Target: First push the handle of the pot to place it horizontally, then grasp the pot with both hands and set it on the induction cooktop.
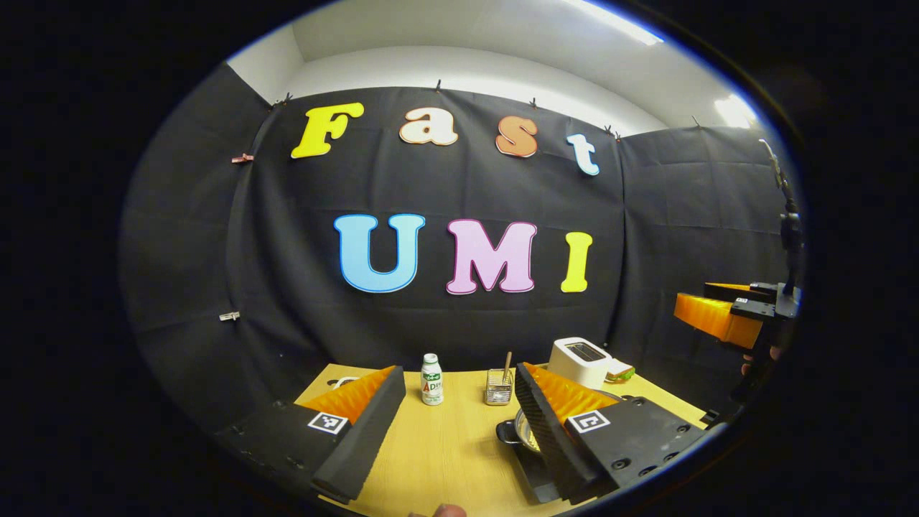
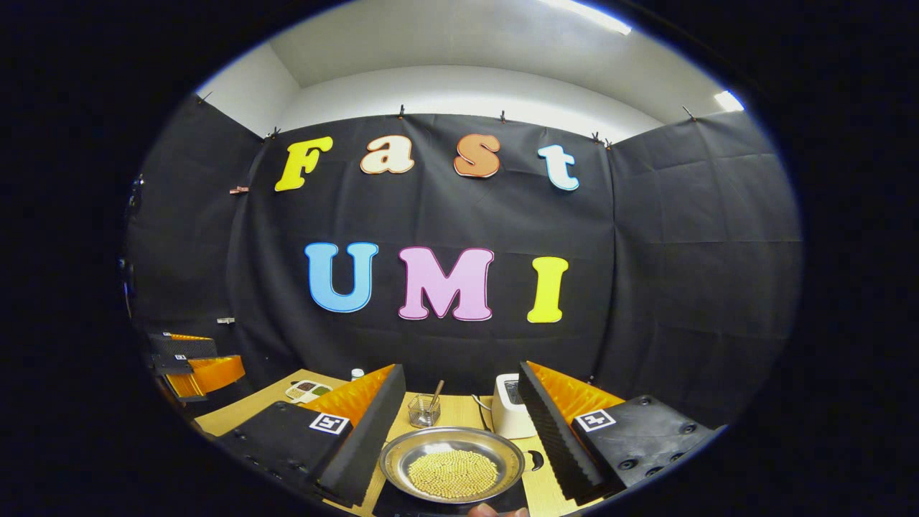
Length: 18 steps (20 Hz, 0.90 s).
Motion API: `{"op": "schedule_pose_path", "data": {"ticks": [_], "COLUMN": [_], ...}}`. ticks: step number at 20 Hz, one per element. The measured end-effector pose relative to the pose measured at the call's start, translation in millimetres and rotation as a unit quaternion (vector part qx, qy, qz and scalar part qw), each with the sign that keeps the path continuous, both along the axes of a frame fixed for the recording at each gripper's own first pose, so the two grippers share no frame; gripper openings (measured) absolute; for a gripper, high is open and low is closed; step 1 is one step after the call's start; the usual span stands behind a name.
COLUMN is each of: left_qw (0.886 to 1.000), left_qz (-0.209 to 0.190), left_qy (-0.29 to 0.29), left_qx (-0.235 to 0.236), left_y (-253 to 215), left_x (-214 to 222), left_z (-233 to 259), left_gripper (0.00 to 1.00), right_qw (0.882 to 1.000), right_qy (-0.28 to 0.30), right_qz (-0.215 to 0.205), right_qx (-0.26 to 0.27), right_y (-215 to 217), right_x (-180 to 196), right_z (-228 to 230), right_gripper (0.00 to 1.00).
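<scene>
**Both grippers raised and empty, pot resting on the cooktop**

In the right gripper view, the right gripper [image 2: 459,424] hangs above the light wooden table [image 2: 237,413] with its two fingers spread wide and nothing between them. Below the gap sits the shallow round steel pot [image 2: 452,465], holding a heap of small yellow beans [image 2: 452,474]. It rests on the flat black induction cooktop [image 2: 528,459], whose dark surface shows around the pot's rim. Whether the pot's handle lies horizontally I cannot tell. Behind the pot stand a small clear square holder with a stick in it [image 2: 423,409] and a white toaster [image 2: 511,415].

In the left gripper view, the left gripper [image 1: 459,420] is likewise wide open and holds nothing. Its right-hand finger covers most of the pot [image 1: 511,431], of which a rim and a side handle peek out. Farther back on the table [image 1: 445,452] stand a small white bottle [image 1: 431,379], the holder [image 1: 498,386] and the toaster [image 1: 580,360], with a sandwich [image 1: 619,371] just beside it.
</scene>
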<state>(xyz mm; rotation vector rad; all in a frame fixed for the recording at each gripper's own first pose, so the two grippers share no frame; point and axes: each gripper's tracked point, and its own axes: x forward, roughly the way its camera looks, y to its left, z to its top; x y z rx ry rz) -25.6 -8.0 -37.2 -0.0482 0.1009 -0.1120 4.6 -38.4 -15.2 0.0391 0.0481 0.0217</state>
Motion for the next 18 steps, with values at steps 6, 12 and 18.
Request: {"op": "schedule_pose_path", "data": {"ticks": [6,12,18], "left_qw": [1.000,1.000,1.000], "left_qz": [-0.004,-0.014,-0.016], "left_qy": [0.000,0.007,0.001], "left_qx": [0.004,-0.001,0.005], "left_y": [-0.1,-7.0,-8.7], "left_x": [3.1,7.5,6.9], "left_z": [-0.3,-4.5,-1.3], "left_gripper": [0.95,0.96,0.96], "right_qw": [1.000,1.000,1.000], "right_qy": [0.003,0.009,0.009], "right_qz": [-0.003,-0.003,-0.009], "right_qx": [0.000,-0.011,-0.011], "right_y": [-1.2,-2.6,-7.7], "right_x": [8.3,7.1,1.4], "right_z": [-2.7,-8.0,-7.1], "right_gripper": [0.98,0.98,0.98]}}
